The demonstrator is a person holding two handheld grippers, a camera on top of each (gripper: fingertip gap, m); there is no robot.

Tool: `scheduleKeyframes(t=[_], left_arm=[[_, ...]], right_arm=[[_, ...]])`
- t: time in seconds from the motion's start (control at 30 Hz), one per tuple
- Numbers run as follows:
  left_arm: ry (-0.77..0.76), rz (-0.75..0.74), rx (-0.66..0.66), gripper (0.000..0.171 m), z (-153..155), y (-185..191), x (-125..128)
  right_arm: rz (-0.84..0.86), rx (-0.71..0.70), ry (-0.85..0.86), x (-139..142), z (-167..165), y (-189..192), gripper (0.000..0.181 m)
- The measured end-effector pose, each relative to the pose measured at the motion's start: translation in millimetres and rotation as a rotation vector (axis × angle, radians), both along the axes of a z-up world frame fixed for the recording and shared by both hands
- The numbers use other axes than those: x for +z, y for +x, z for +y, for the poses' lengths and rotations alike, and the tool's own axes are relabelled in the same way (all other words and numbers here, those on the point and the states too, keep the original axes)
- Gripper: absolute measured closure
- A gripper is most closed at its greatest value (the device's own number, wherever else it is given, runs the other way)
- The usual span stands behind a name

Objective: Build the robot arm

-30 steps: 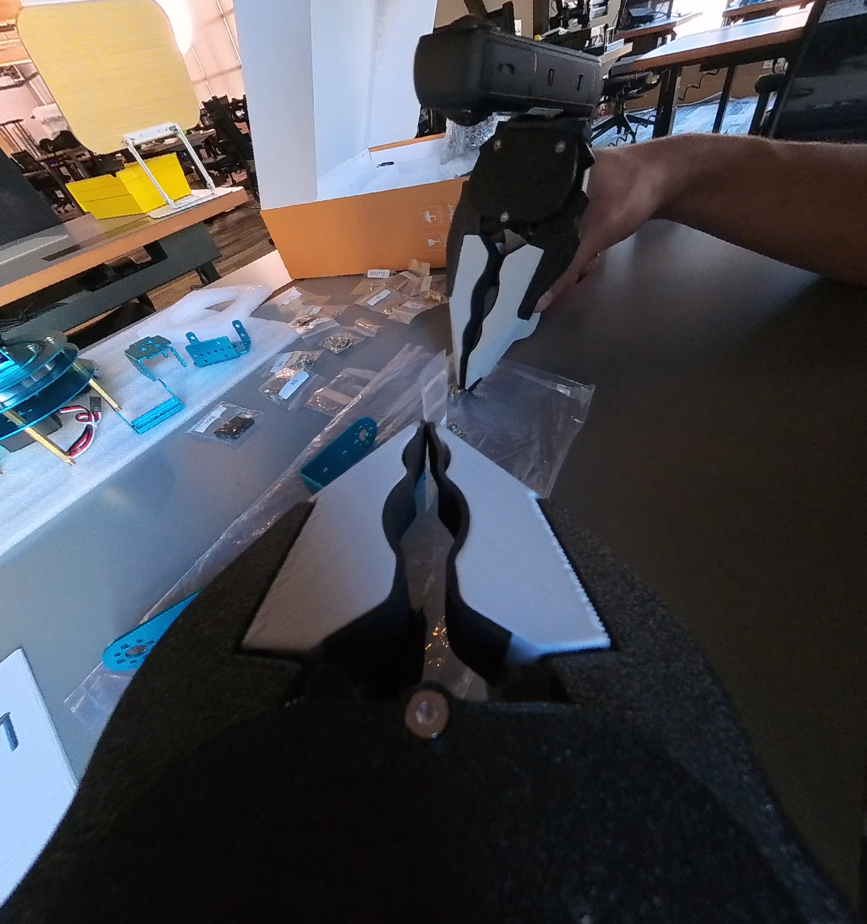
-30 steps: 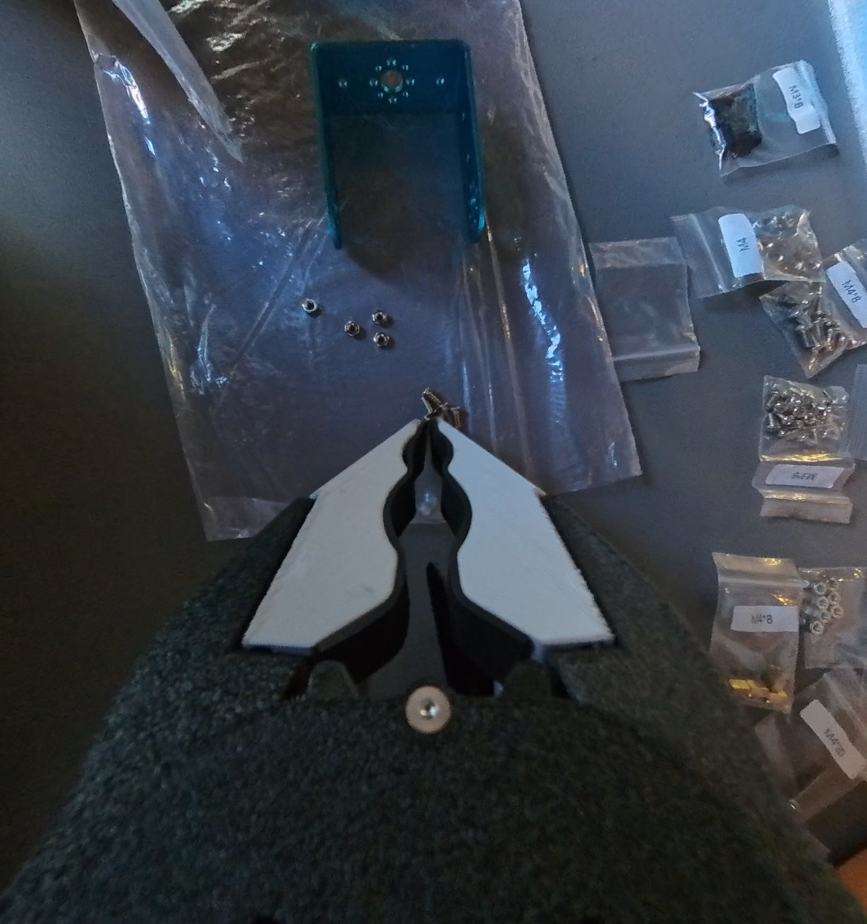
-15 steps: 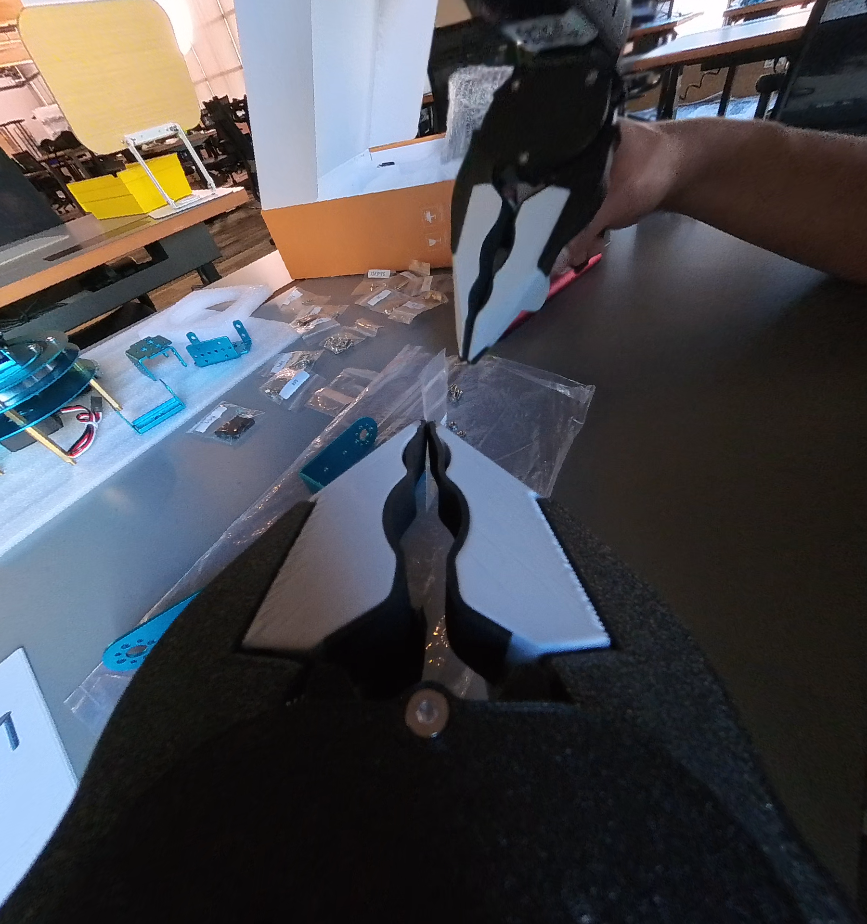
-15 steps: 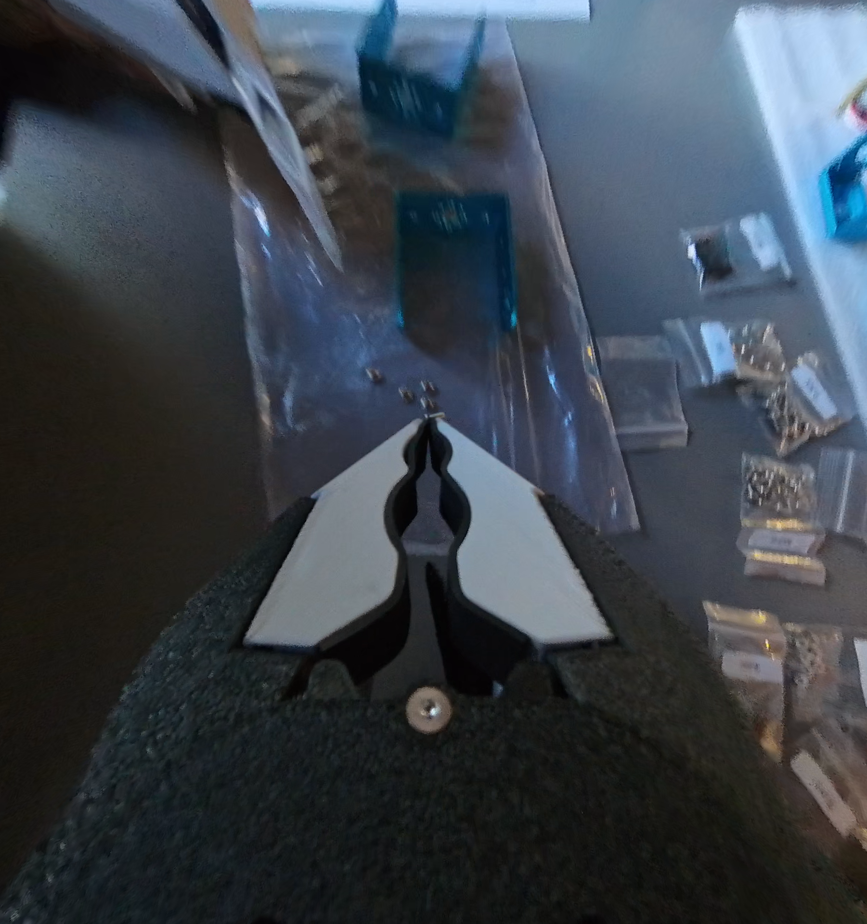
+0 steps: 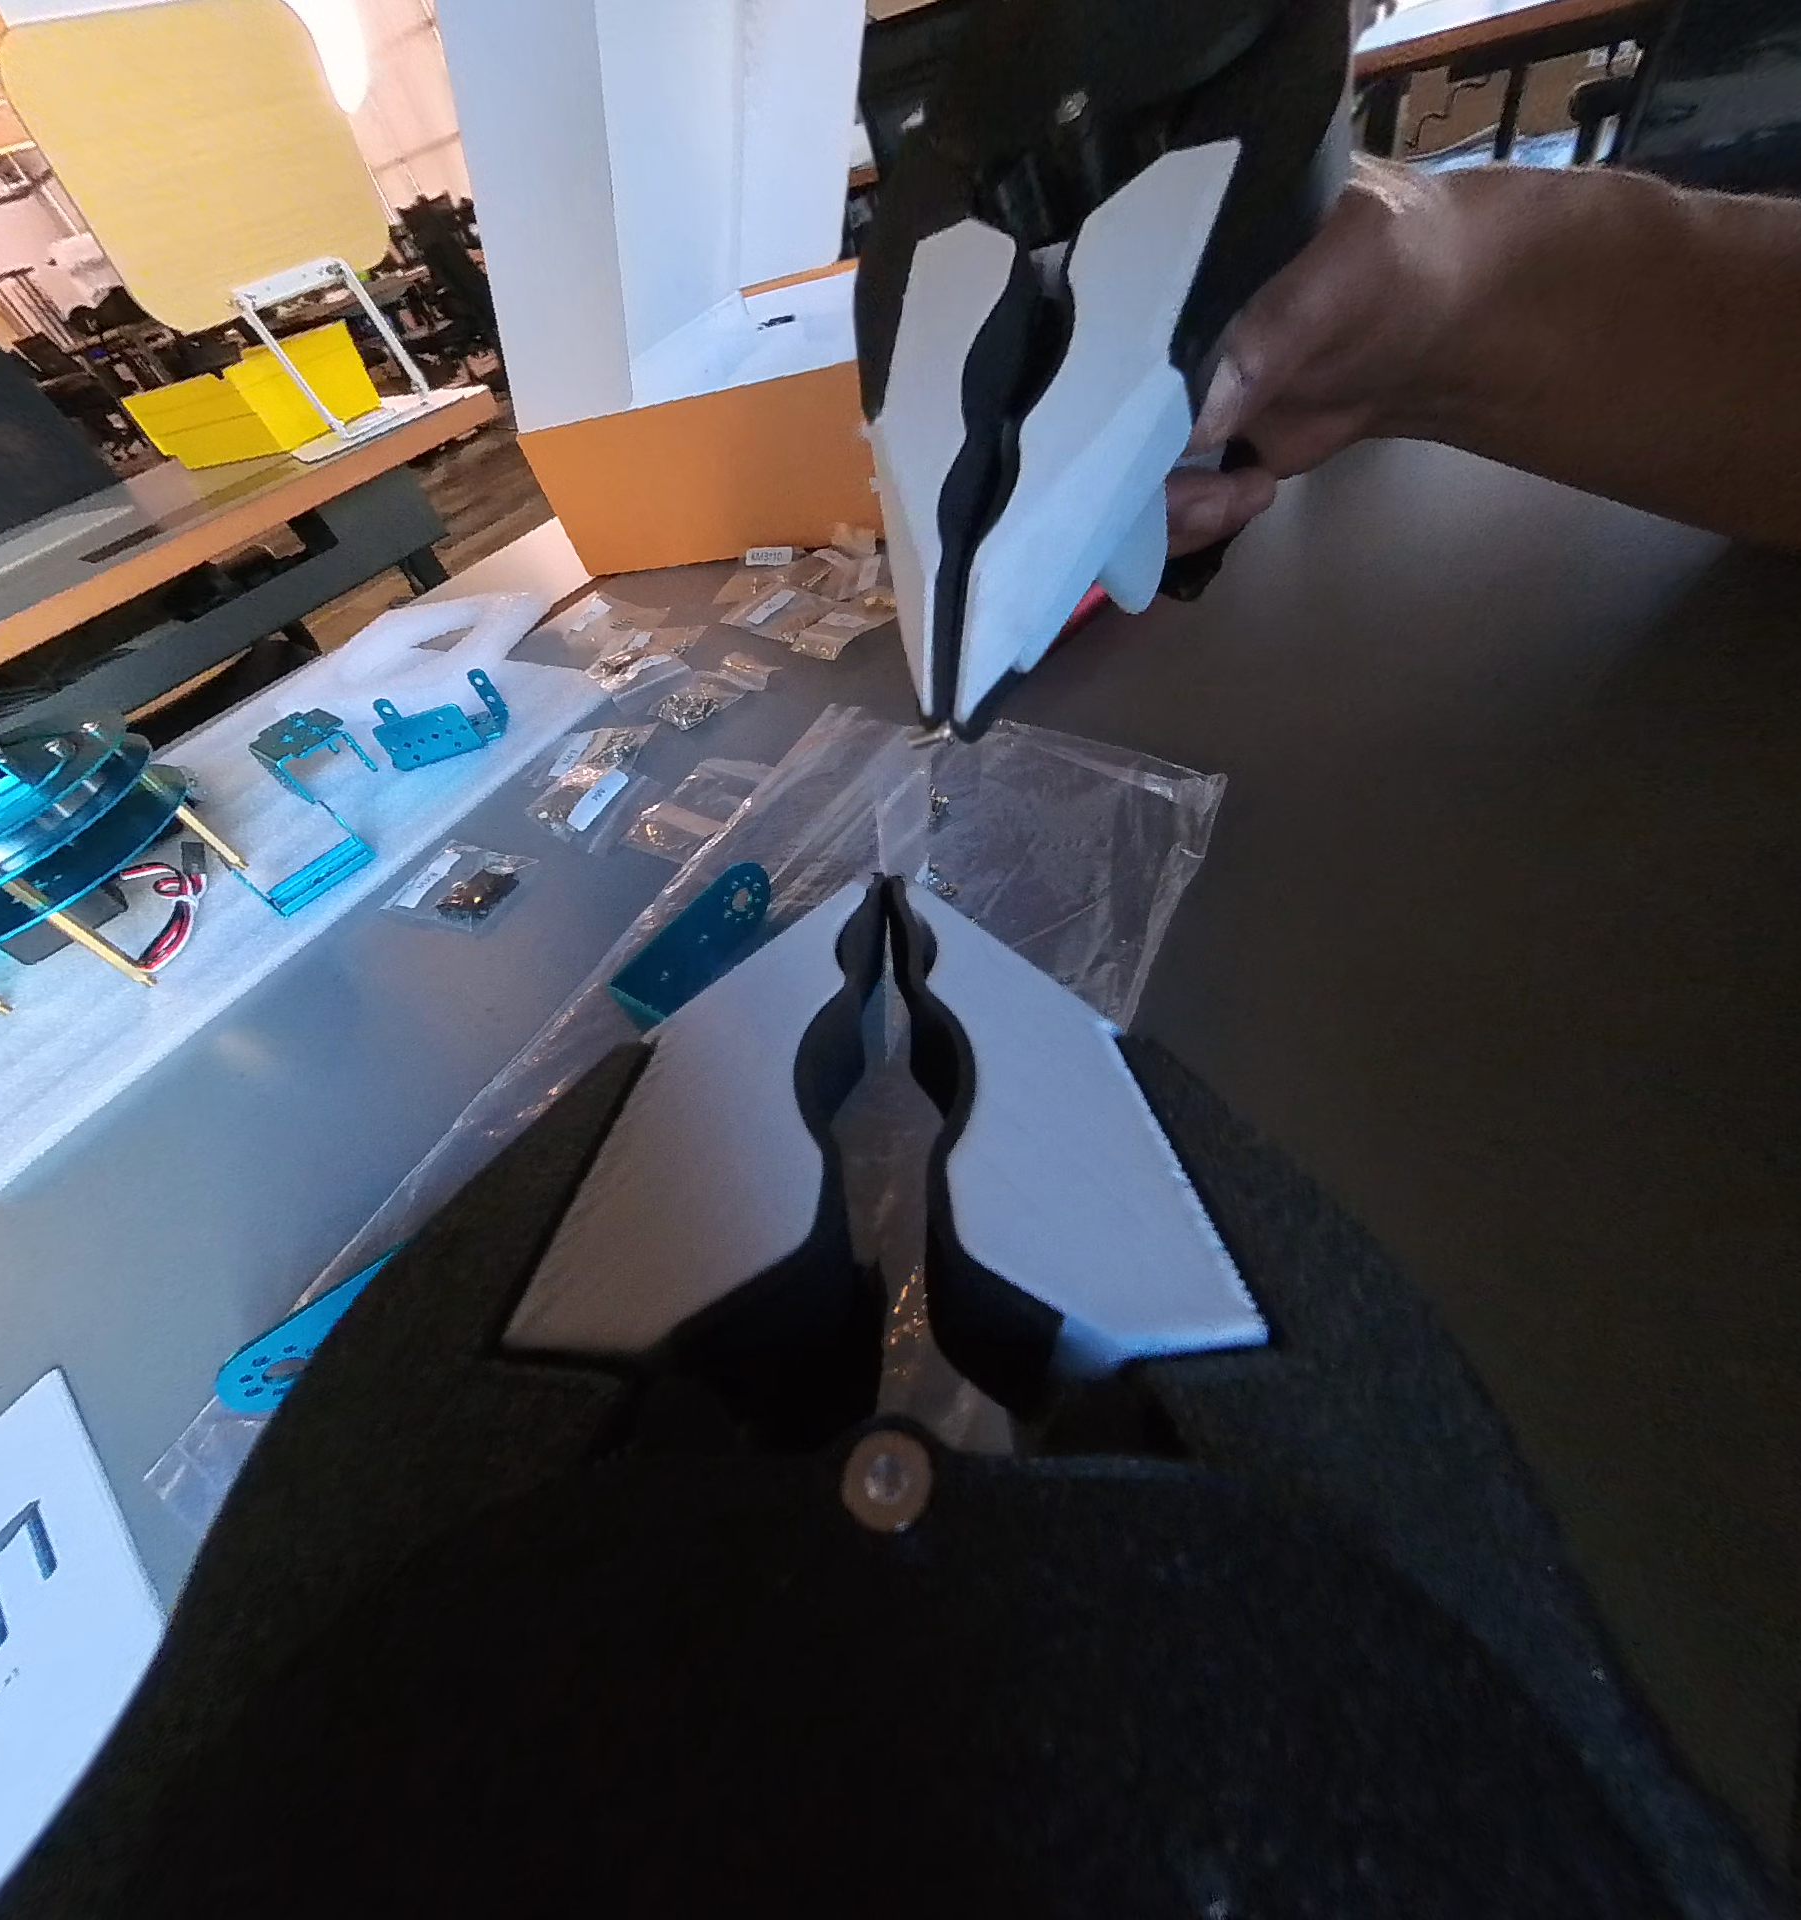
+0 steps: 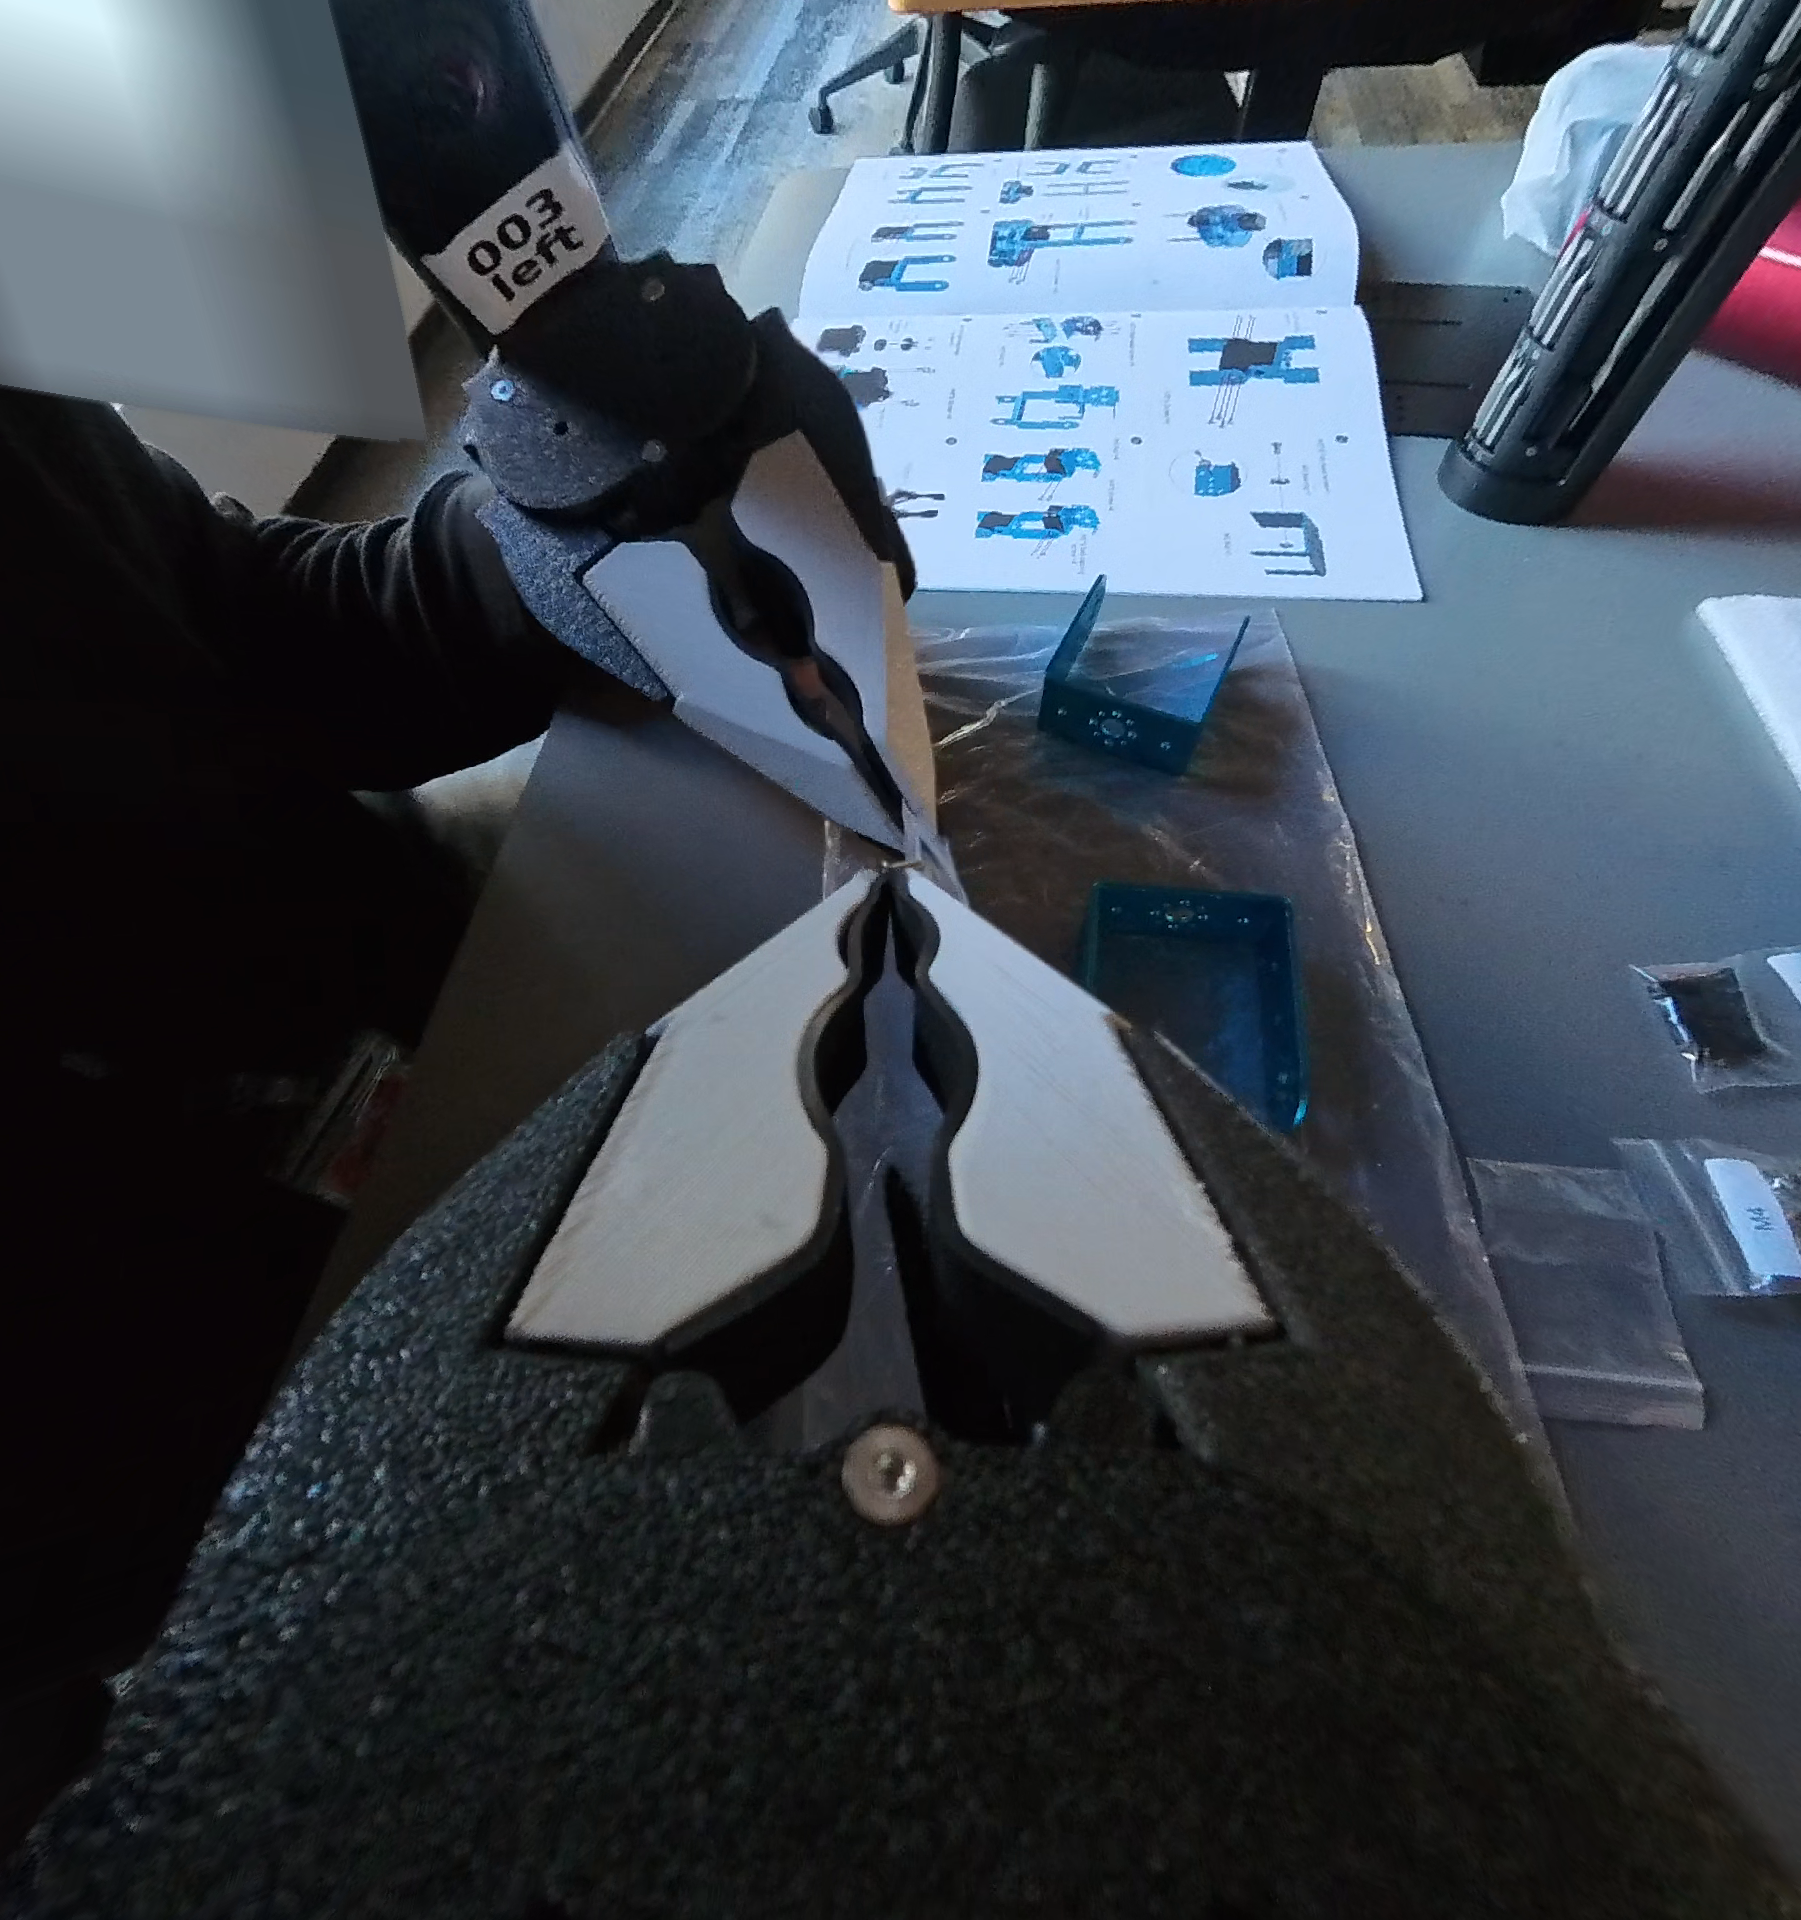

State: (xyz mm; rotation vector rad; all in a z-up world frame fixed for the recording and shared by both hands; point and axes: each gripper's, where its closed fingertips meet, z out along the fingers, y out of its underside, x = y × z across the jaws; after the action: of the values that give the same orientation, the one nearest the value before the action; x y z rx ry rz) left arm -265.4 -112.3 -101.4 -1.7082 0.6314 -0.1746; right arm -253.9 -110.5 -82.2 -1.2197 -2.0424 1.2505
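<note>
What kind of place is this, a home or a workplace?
Probably a workplace, such as a workshop or lab: a grey table with small bags of screws, an open assembly manual and more worktables behind.

Two brackets (image 6: 1192, 1013) on plastic sheet (image 6: 1384, 1039) (booklet (image 6: 1135, 416) behind, small bags (image 6: 1737, 1226) right)

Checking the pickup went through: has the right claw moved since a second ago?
Yes. The right claw, shut on a small screw, has lifted off the clear plastic bag, judged in the left wrist view.
</note>
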Motion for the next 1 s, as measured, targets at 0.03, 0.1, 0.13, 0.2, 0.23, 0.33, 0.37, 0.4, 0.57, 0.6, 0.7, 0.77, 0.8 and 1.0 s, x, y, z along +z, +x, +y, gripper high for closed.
scheduleKeyframes(t=[0.03, 0.1, 0.13, 0.2, 0.23, 0.33, 0.37, 0.4, 0.57, 0.6, 0.7, 0.77, 0.8, 1.0], left_arm=[[0.003, 0.004, -0.003, 0.171, -0.3, 0.6, -0.2], [0.006, 0.01, -0.009, 0.171, -1.0, 1.9, -0.4], [0.006, 0.011, -0.01, 0.171, -1.1, 2.1, -0.4], [0.006, 0.013, -0.013, 0.171, -1.3, 2.6, -0.6], [0.006, 0.015, -0.013, 0.171, -1.3, 2.8, -0.8], [0.009, 0.029, -0.018, 0.171, -1.8, 4.4, -1.6], [0.009, 0.035, -0.019, 0.171, -1.9, 4.8, -2.1], [0.011, 0.04, -0.019, 0.171, -1.9, 5.2, -2.4], [0.018, 0.054, -0.028, 0.171, -2.5, 7.6, -2.9], [0.017, 0.055, -0.028, 0.171, -2.4, 7.8, -3.2], [0.016, 0.057, -0.029, 0.171, -2.4, 8.0, -3.3], [0.016, 0.057, -0.029, 0.171, -2.4, 8.0, -3.5], [0.015, 0.057, -0.029, 0.171, -2.3, 8.1, -3.5], [0.016, 0.057, -0.026, 0.171, -2.2, 7.7, -3.4]], right_arm=[[-0.01, 0.002, 0.003, -1.6, -0.1, 0.4, 0.181], [-0.015, 0.001, 0.011, -3.5, 0.1, 0.7, 0.181], [-0.022, 0.003, 0.01, -4.6, -0.1, 1.1, 0.181], [-0.031, 0.0, 0.01, -6.7, 0.5, 1.0, 0.181], [-0.041, 0.006, 0.006, -8.0, -0.3, 1.9, 0.181], [-0.054, 0.02, -0.002, -9.8, -2.4, 3.9, 0.181], [-0.058, 0.015, 0.004, -10.9, -1.5, 3.8, 0.181], [-0.059, 0.012, 0.005, -11.2, -1.1, 3.5, 0.181], [-0.087, 0.011, -0.029, -12.4, -2.1, 4.7, 0.181], [-0.089, 0.009, -0.028, -12.7, -1.6, 4.6, 0.181], [-0.087, 0.004, -0.029, -12.3, -0.4, 4.6, 0.181], [-0.089, 0.0, -0.031, -12.3, 0.6, 4.6, 0.181], [-0.092, 0.002, -0.033, -12.7, 0.4, 4.8, 0.181], [-0.088, -0.001, -0.033, -12.4, 0.3, 4.1, 0.18]])
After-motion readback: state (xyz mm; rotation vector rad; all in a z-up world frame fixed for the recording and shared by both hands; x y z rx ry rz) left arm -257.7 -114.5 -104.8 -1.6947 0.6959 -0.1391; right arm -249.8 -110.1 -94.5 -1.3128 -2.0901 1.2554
